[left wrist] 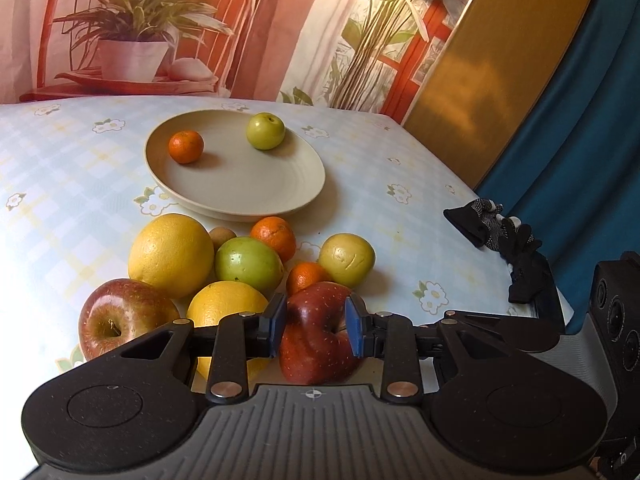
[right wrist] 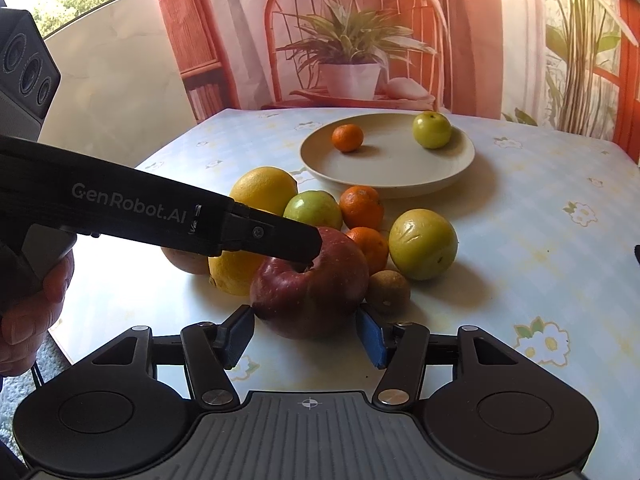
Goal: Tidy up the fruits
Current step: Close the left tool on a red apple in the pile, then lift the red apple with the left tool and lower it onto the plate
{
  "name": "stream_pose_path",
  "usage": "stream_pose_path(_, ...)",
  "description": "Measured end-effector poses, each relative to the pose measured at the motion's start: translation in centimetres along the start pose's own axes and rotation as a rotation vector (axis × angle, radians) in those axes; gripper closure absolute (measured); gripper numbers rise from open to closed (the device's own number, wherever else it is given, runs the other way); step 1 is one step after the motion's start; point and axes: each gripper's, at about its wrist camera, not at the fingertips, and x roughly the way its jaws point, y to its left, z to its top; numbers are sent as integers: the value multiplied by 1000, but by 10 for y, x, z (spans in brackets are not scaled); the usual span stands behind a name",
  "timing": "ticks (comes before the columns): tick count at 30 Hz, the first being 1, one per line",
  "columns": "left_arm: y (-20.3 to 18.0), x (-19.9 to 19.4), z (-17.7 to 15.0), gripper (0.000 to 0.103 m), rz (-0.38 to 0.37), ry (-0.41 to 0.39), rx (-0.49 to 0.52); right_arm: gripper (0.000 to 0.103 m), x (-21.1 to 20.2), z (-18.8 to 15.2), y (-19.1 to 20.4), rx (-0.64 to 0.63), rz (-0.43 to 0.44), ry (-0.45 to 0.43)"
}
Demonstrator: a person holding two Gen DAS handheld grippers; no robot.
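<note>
Risk: left gripper (left wrist: 316,326) pinches the red apple (left wrist: 316,336) off-centre near its stem dimple; lifting may spin it out. Right gripper (right wrist: 306,330), just beside that apple, gapes empty.

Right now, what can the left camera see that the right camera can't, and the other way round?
Only the left camera shows the black gloves at the table's edge and a second red apple whole. Only the right camera shows a hand holding the other tool, and the brown kiwi clearly. Both show the plate with a small orange and green fruit, and the dark red apple between the left gripper pads.
</note>
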Motion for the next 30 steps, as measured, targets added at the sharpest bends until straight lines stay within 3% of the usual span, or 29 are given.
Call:
stream_pose_path(14,-8,1,-3,72,39,-14,100,52,-2,-1,-2,19,8,-13)
stream_pose_path(18,-3,1,-3,73,23,-17,68,46,-1,-1,0,4,-9,-22)
stream_pose_path(30,-9,-5,-2,74,38,-33,63,47,-8,5,4,-30,-13,-52)
